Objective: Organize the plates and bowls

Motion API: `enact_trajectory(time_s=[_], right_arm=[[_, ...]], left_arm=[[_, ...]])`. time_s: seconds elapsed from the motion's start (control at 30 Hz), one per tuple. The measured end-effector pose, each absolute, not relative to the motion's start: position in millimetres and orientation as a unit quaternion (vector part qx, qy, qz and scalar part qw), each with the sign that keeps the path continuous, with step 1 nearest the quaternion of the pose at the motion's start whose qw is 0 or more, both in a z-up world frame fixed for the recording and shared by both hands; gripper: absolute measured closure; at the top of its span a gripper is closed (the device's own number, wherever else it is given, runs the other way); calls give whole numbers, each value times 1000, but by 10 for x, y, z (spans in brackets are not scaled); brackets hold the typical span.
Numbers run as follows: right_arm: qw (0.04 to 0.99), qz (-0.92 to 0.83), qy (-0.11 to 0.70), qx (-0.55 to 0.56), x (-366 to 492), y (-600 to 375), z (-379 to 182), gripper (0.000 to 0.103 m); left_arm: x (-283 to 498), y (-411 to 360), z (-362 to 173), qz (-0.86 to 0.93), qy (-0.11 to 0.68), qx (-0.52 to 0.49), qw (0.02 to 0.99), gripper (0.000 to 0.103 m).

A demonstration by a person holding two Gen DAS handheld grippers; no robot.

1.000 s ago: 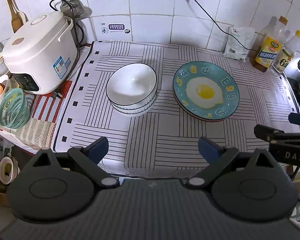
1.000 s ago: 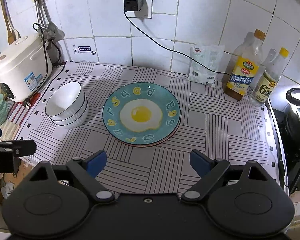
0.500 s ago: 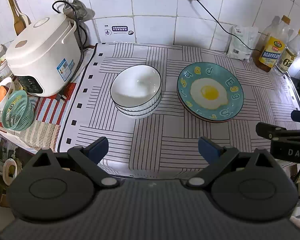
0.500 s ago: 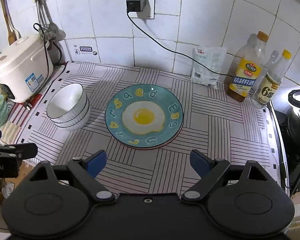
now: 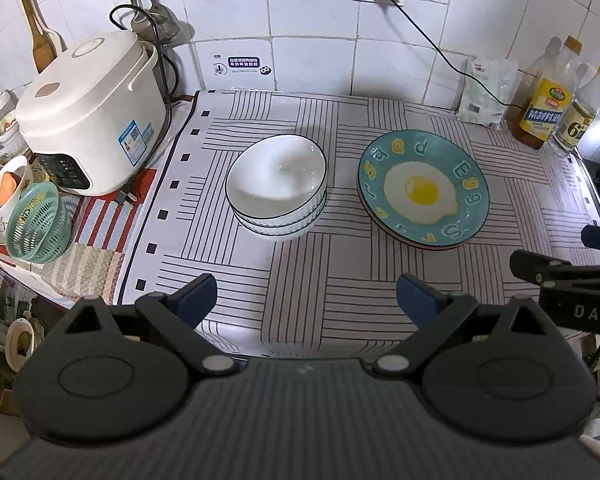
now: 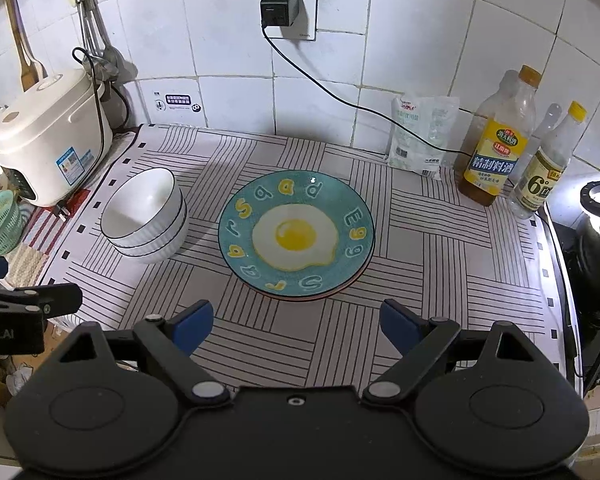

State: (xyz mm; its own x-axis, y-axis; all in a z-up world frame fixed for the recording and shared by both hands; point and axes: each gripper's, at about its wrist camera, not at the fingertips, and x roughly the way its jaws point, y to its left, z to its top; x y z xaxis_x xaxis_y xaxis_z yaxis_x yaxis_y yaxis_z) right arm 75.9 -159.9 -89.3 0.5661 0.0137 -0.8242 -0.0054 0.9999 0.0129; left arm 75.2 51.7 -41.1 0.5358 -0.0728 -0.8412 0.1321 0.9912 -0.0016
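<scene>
A: Start close in. What are the grippers doing?

B: The left gripper (image 5: 306, 294) has its jaws spread wide with nothing between them, hanging over the near edge of the striped cloth (image 5: 340, 292). The right gripper (image 6: 296, 320) is the same: wide apart, empty, tilted down toward the counter.

A: And beyond them?

B: The stack of white bowls (image 5: 277, 190) sits mid-cloth, ahead of the left gripper. Just beside it, apart, lies the teal egg plate (image 6: 296, 232), on top of at least one more plate whose reddish rim peeks out underneath.

A: How would they handle?

B: Glazed ceramic, I'd say: stiff, fairly heavy, slick and breakable. The bowls look best pinched over the rim, one finger inside and one out. The plates lie nearly flat, so a finger has to slip under the near lip.

A: Farther back?

B: A rice cooker (image 5: 88, 116) at the left, bottles (image 6: 496, 144) against the tiles on the right.
</scene>
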Motion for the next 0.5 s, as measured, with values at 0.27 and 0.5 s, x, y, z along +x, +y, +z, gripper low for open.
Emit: enact_trajectory(time_s=[0.27,0.5], right_arm=[[888,4,460,6,725,-1614,-870,10],[887,6,461,5,731,-1609,-880,10]], left_arm=[[745,498,-415,-61,478,29,876,6],[755,479,-439,-55,483,26,873,6]])
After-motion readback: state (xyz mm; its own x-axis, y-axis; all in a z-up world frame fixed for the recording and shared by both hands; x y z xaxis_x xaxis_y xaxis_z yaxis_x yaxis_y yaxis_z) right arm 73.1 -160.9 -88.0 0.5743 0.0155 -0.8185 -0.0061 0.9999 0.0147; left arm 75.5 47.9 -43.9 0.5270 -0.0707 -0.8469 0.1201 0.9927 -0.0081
